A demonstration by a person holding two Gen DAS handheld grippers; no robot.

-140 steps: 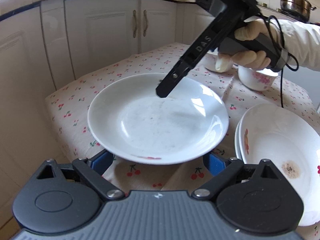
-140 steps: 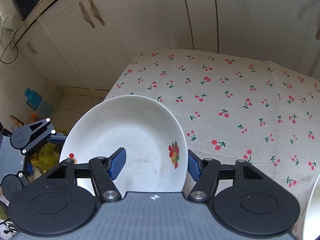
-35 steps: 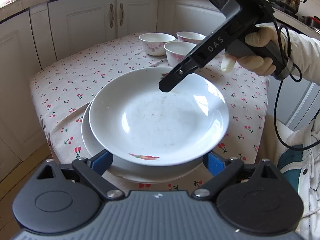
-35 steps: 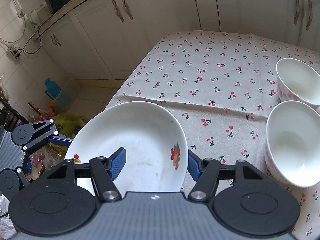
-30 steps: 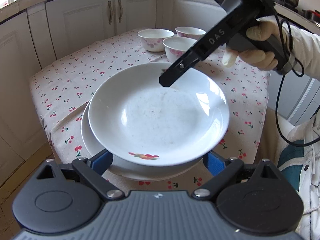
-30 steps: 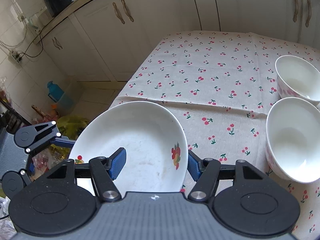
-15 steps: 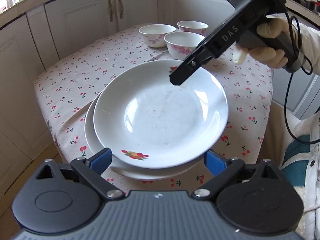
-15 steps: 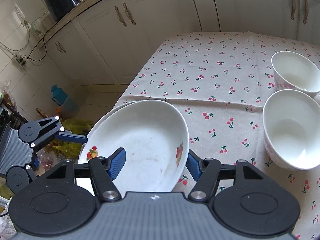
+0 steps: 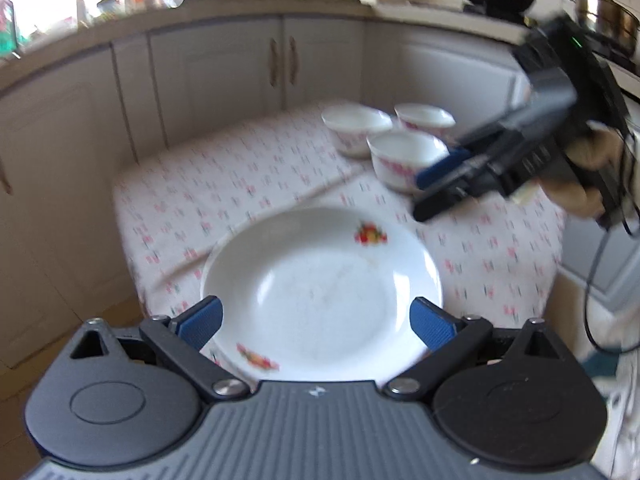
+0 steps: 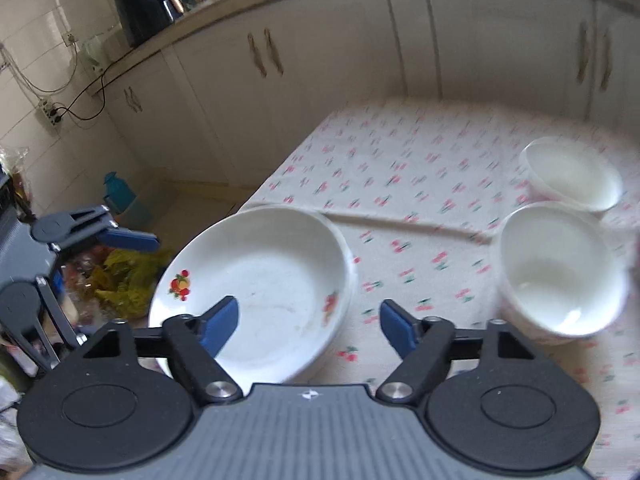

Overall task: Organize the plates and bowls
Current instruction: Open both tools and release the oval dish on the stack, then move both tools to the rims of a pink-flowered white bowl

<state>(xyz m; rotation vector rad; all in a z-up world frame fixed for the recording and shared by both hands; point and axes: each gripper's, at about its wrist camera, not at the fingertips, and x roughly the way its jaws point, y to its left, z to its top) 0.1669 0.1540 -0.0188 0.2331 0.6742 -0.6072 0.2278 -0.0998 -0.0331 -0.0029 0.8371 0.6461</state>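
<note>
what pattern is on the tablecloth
White tablecloth with small red cherries on green stems; clearest in the right wrist view.

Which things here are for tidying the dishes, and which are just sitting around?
For the job:
- stacked plates
- three bowls
- left gripper and right gripper, both open

Just around:
- cherry tablecloth
- black appliance
- steel pot
- blue bottle

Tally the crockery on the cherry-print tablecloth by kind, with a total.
Plates: 2, a white plate with fruit motifs stacked on a lower plate that shows only as a rim.
Bowls: 3, a near bowl, a left bowl and a far bowl.
Total: 5
</note>
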